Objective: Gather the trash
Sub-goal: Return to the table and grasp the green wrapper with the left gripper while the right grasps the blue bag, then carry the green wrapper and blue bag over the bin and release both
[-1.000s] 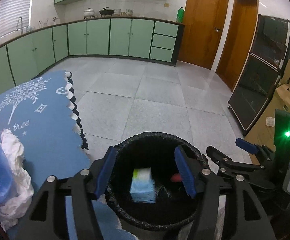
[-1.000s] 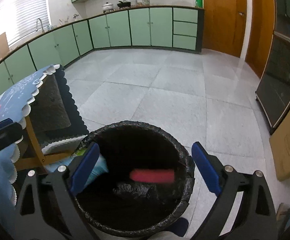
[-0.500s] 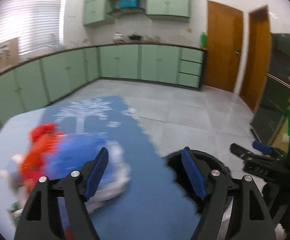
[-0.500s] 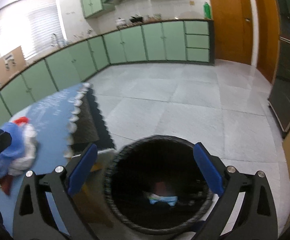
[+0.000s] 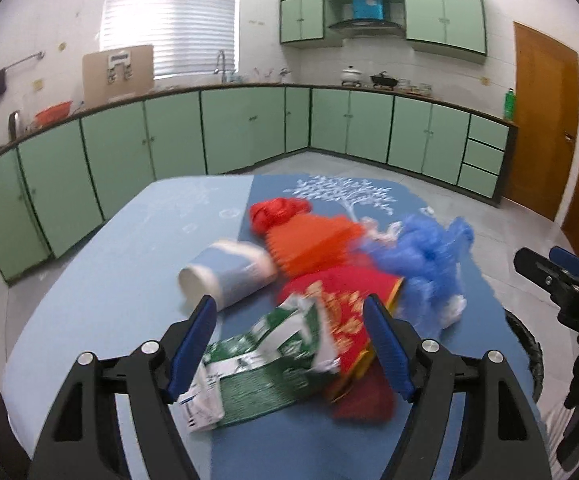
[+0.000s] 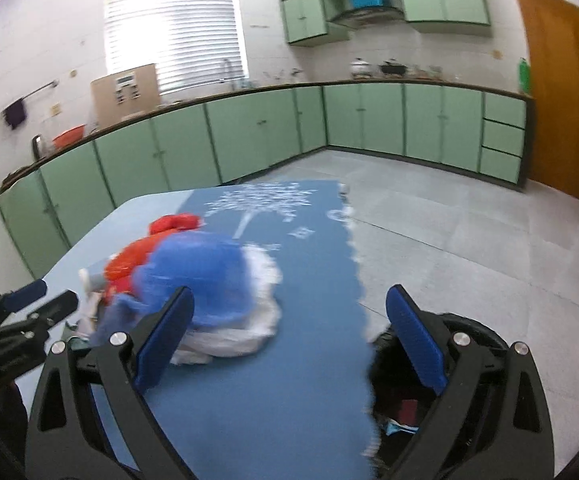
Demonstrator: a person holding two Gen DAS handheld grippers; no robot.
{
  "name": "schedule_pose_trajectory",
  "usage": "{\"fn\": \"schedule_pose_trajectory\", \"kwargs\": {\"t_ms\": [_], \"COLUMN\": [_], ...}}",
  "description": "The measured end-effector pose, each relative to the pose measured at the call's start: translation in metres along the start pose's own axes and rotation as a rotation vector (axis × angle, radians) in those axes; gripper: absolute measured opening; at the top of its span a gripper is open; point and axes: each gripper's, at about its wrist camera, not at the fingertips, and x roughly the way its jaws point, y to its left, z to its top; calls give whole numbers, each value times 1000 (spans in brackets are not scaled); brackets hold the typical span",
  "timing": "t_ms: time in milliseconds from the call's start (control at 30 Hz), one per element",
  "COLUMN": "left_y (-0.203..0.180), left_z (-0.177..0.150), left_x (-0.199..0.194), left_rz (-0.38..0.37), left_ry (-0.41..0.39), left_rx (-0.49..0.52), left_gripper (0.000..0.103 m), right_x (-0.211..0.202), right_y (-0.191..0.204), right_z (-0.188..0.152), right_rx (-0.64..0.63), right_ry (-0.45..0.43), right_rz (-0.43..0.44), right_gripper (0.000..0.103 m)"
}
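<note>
Green cabinets (image 5: 369,128), blinded window (image 5: 169,20)

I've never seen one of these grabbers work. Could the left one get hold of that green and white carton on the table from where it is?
Probably yes. The left gripper is open and the green and white carton lies right between its fingers, at the near edge of the pile, with nothing in front of it. The red packet touches its far side.

I am in a home kitchen: green cabinets (image 5: 249,128) run under a long counter (image 5: 369,89) and along the wall above, with a tap (image 5: 220,65) by the blinded window (image 5: 169,20), pots (image 5: 351,75) beside what looks like a stove, and a tiled floor (image 6: 469,232).
</note>
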Motion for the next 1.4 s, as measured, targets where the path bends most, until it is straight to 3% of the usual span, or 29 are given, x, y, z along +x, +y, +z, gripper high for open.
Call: {"fn": "schedule_pose_trajectory", "kwargs": {"t_ms": [333, 700, 800, 867, 933, 1333, 1400], "left_y": [2, 4, 4, 5, 6, 12, 12], "left_z": [-23, -29, -30, -30, -30, -30, -29], "left_x": [17, 20, 19, 18, 19, 13, 12], "left_rz": [-22, -17, -45, -70, -85, -75, -71], "left_ry": [58, 55, 51, 50, 49, 19, 15], "left_rx": [-5, -16, -18, -26, -36, -57, -56], "left_gripper": [74, 66, 54, 40, 36, 31, 31], "right_x": [7, 15, 17, 18, 19, 48, 51], "right_y": [20, 23, 25, 26, 27, 42, 48], "right_z": [-1, -8, -7, -6, -4, 5, 3], "right_rx": [-26, -43, -49, -51, -53, -73, -94], "right_ry": [23, 53, 56, 53, 52, 139, 158], "right_rz": [-19, -11, -3, 2, 10, 92, 124], "right_gripper": [94, 94, 94, 94, 93, 58, 44]}}
